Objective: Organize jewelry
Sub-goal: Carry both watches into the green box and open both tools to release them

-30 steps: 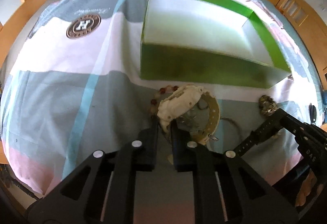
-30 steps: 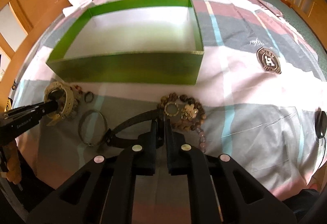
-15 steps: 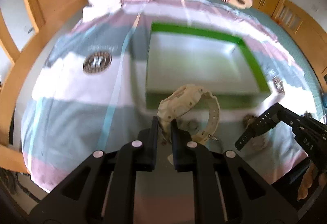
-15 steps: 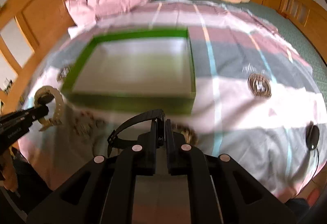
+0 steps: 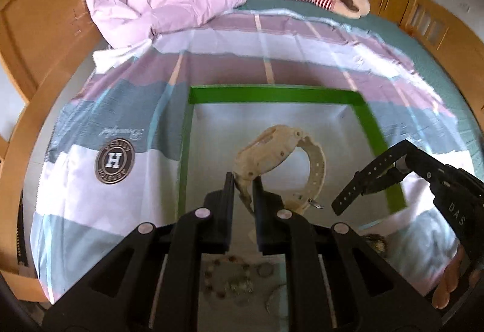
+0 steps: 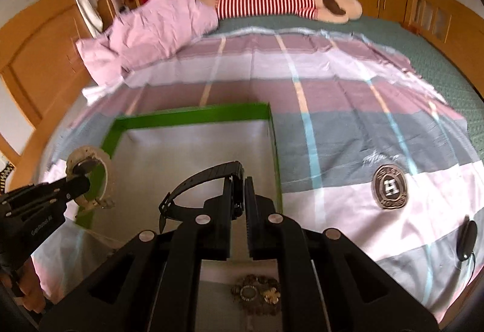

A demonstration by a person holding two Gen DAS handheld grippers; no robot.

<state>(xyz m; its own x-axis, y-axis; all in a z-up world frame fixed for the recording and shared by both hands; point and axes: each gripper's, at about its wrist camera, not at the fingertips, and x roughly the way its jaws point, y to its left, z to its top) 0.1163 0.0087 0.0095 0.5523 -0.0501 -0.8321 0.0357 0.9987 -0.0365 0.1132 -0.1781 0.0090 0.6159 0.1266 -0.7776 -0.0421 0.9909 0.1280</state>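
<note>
Over the green-walled cardboard box [image 5: 273, 96], I clamp each light, floppy strap: cream plastic watch [image 5: 279, 150] left gripper [image 5: 242, 185], black watch [image 6: 205, 180] right gripper [image 6: 243, 183].

Two watches are showing: one beige watch [image 5: 279, 155] and one black watch [image 6: 205, 180]. One green box [image 5: 272, 96] is sitting on the bed. Two tools are appearing, the left tool [image 5: 243, 180] and the right tool [image 6: 243, 183]. Two round badges [image 5: 115, 161] are lying on the bedcover [image 6: 332, 83].

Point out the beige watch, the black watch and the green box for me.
beige watch [image 5: 266, 150], left wrist view, on its case above the jaws.
black watch [image 6: 208, 176], right wrist view, on the arched strap.
green box [image 5: 272, 96], left wrist view, on the far wall's rim.
</note>
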